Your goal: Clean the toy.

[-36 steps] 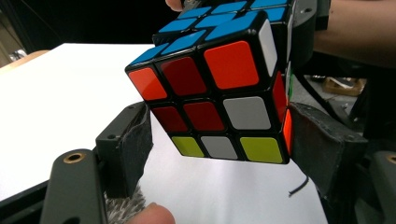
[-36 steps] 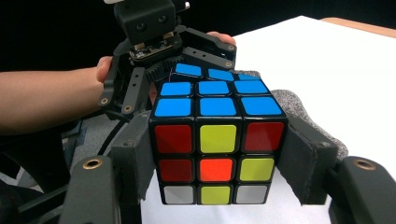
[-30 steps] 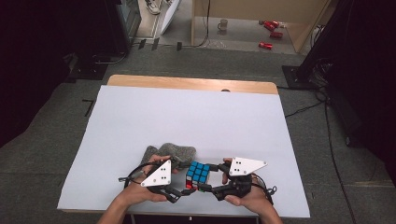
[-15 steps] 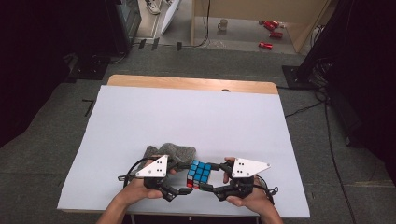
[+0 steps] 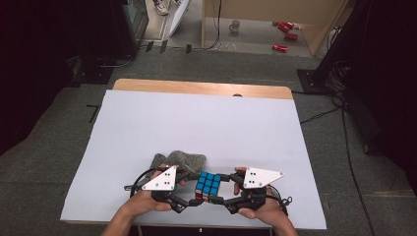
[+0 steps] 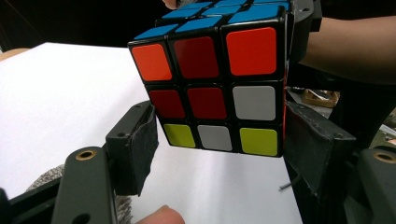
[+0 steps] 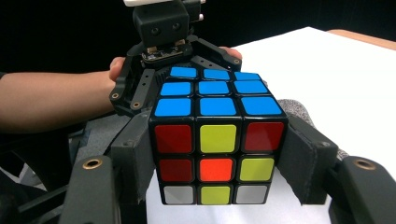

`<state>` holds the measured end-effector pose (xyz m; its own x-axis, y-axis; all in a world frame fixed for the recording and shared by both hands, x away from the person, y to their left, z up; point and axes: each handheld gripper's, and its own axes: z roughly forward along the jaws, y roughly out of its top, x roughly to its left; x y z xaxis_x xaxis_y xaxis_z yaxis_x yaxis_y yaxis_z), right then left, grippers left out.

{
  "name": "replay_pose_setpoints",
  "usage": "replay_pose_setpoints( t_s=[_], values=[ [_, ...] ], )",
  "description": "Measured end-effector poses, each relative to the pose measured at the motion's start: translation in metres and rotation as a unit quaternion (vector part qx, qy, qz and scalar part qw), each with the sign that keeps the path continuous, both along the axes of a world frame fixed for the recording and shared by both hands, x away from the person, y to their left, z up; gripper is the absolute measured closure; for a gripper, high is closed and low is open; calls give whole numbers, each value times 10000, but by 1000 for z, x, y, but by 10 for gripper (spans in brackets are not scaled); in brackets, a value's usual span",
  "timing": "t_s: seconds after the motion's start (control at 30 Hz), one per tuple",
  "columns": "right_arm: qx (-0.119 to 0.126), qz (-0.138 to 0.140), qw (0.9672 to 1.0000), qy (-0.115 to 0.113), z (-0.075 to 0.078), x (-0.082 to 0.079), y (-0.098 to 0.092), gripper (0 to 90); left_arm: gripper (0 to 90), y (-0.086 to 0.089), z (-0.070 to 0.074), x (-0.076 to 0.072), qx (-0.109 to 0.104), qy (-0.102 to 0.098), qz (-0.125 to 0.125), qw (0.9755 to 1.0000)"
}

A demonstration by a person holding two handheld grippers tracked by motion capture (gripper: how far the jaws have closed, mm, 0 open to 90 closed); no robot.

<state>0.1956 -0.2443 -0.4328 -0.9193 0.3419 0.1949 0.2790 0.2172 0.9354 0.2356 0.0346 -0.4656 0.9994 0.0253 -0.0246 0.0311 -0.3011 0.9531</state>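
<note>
A white surface point(image 5: 196, 123) stands on grey floor, with a mug point(image 5: 235, 25) and red cans point(image 5: 280, 47) on the floor far beyond its far edge. At the near edge, a Rubik's cube point(image 5: 208, 185) with its blue face up hangs between the two grippers, lifted off the surface. The right gripper point(image 5: 227, 191) clamps it, both pads pressed flat on opposite sides of the cube point(image 7: 215, 140). The left gripper point(image 5: 193, 192) faces it from the other side; its jaws have just been closing, and in the left gripper view the right pad point(image 6: 313, 149) meets the cube point(image 6: 212, 88) while the left pad point(image 6: 140, 144) stands just clear of it. A grey knitted cloth point(image 5: 179, 161) lies crumpled just beyond the left gripper, touching nothing held. The left gripper itself blocks the cube's far side from the right gripper view.
</note>
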Motion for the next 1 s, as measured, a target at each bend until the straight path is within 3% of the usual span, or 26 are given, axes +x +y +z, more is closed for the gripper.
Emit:
replay_pose_setpoints(
  t_s=[0.1, 0.27, 0.33, 0.53, 0.8, 1.0],
  values=[
    [-21, -12, 10000, -1, 0, 0, 0, 352, 303, -1, 0, 1, 19, 74, 0, 10000],
    [12, -25, 10000, -5, -2, 1, 1, 351, 254, -4, -3, 6, 141, 544, -60, 9984],
    [35, 3, 10000, 2, -2, 1, 2, 351, 251, -5, -4, 5, 153, 567, -87, 9982],
    [83, 53, 9999, 101, -2, 1, 4, 351, 303, -1, -2, 9, -89, 856, -312, 9958],
    [189, 125, 9994, 260, -3, 3, 1, 350, 318, 0, -3, 12, -126, 1024, -430, 9937],
    [194, 104, 9994, 267, -3, 4, 2, 344, 325, 0, -3, 13, -149, 1045, -414, 9935]
  ],
)
